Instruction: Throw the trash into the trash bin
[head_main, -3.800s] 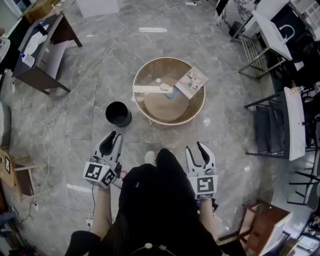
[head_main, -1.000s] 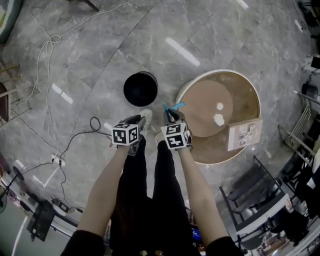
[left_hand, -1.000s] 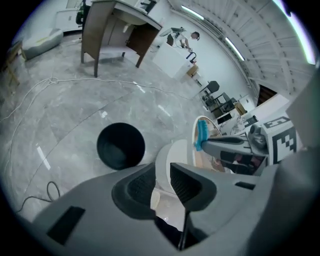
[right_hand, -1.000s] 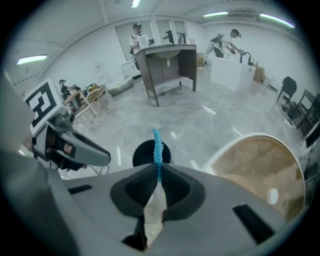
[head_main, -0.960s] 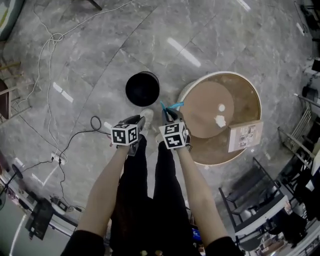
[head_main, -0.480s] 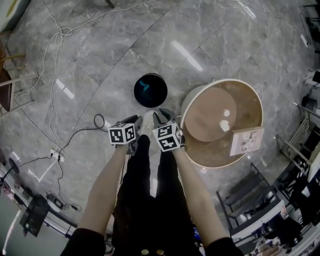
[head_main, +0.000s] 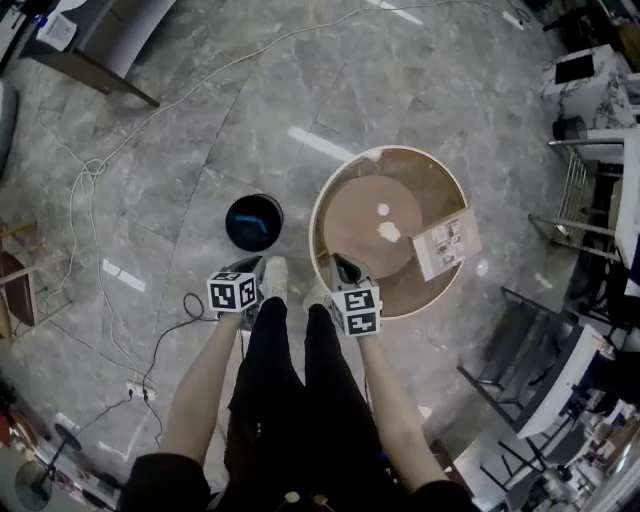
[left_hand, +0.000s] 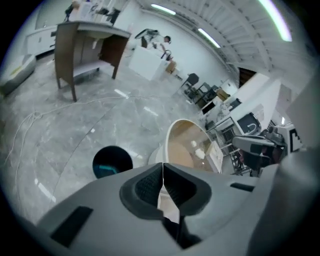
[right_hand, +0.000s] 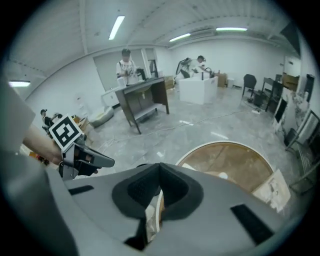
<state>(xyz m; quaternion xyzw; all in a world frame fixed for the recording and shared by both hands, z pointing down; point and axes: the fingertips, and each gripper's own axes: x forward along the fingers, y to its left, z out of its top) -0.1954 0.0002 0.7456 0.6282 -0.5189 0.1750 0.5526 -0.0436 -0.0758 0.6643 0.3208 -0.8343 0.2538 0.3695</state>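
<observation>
The left tongs (head_main: 253, 268) and right tongs (head_main: 341, 264) are both clenched, empty. The scrap (head_main: 389, 232) on the counter (head_main: 352, 215) lies upper right of the right tongs, the nearer pair

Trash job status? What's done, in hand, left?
Done: a blue piece lies in the bin. In hand: nothing; left tool and right tool are both shut, empty. Left: white scraps, maybe the printed card, on the round table.
</observation>
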